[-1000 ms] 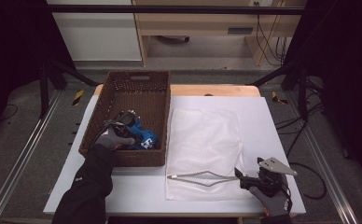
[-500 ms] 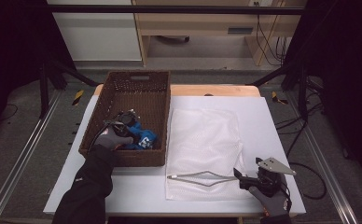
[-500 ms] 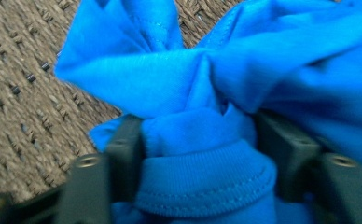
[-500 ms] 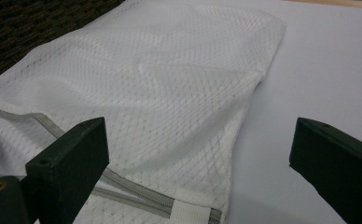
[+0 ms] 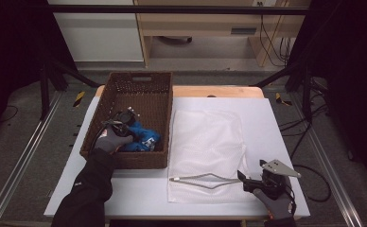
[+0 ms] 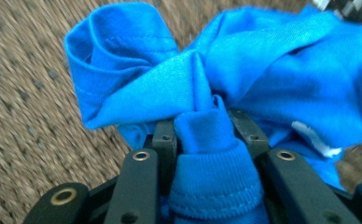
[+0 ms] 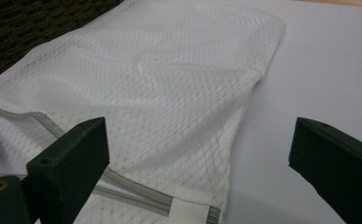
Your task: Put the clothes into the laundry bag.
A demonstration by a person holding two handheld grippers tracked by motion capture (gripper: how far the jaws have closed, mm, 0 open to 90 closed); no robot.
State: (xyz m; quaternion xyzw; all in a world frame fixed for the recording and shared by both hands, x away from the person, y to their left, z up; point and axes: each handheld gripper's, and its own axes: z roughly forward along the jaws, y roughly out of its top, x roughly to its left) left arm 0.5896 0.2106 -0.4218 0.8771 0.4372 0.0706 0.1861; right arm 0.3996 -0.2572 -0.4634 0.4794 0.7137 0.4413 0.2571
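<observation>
While the right gripper [image 5: 246, 179] rests with its jaws wide apart over the near corner of the white mesh laundry bag [image 5: 205, 146], holding nothing, the left gripper [image 6: 206, 122] has just been closing and now pinches a bunched fold of the bright blue cloth garment [image 6: 244, 70]. That garment lies inside the dark brown woven wicker basket [image 5: 125, 85] on the white table [image 5: 271, 118]. With the grip secured, lifting it toward the bag's unzipped mouth looks the likely next step.
</observation>
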